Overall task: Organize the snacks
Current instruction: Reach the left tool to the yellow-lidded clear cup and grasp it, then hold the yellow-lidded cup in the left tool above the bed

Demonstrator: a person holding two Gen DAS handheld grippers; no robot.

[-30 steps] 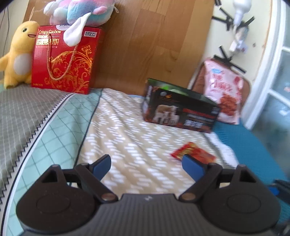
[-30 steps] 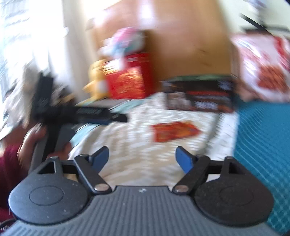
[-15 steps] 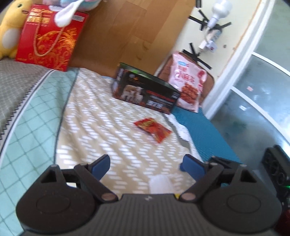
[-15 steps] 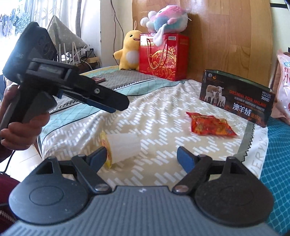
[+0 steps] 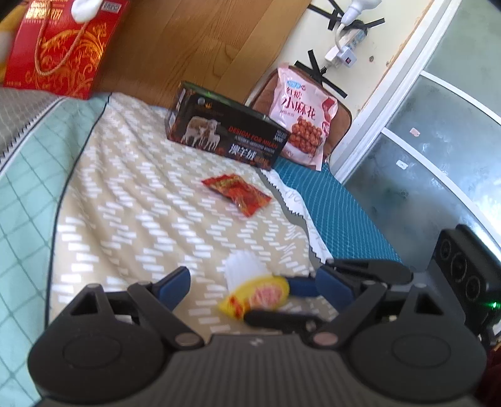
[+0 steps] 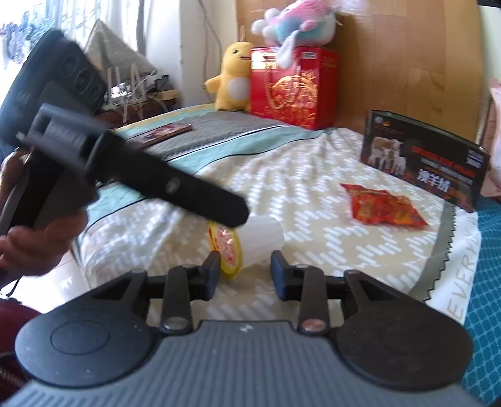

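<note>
Scene: a bed (image 5: 131, 200) with a beige and white patterned cover, and snacks lying on it.

Right gripper (image 6: 242, 269): fingers narrowed to either side of the jelly cup (image 6: 247, 239), one at the yellow foil lid and one at the white body. I cannot tell whether the pads actually press on it. The cup lies on its side near the front edge of the bed. In the left wrist view the cup (image 5: 253, 285) shows its lid toward the camera, with the right gripper's fingers (image 5: 300, 286) reaching in from the right beside it.

Left gripper (image 5: 252, 283): fingers spread wide and holding nothing; the cup sits between them in the view. In the right wrist view this gripper (image 6: 231, 208) hangs just above the cup, held by the left hand (image 6: 34, 241).

Other snacks: a red snack packet (image 5: 236, 192) lies flat mid-bed, apart from the cup. A dark box with sheep on it (image 5: 225, 133) stands further back. A pink snack bag (image 5: 302, 115) leans upright behind the box's right end. A red gift box (image 6: 292, 86) stands at the wooden headboard (image 5: 194, 40), with a yellow plush (image 6: 233, 78) beside it and a pink and blue plush (image 6: 297, 23) on top
</note>
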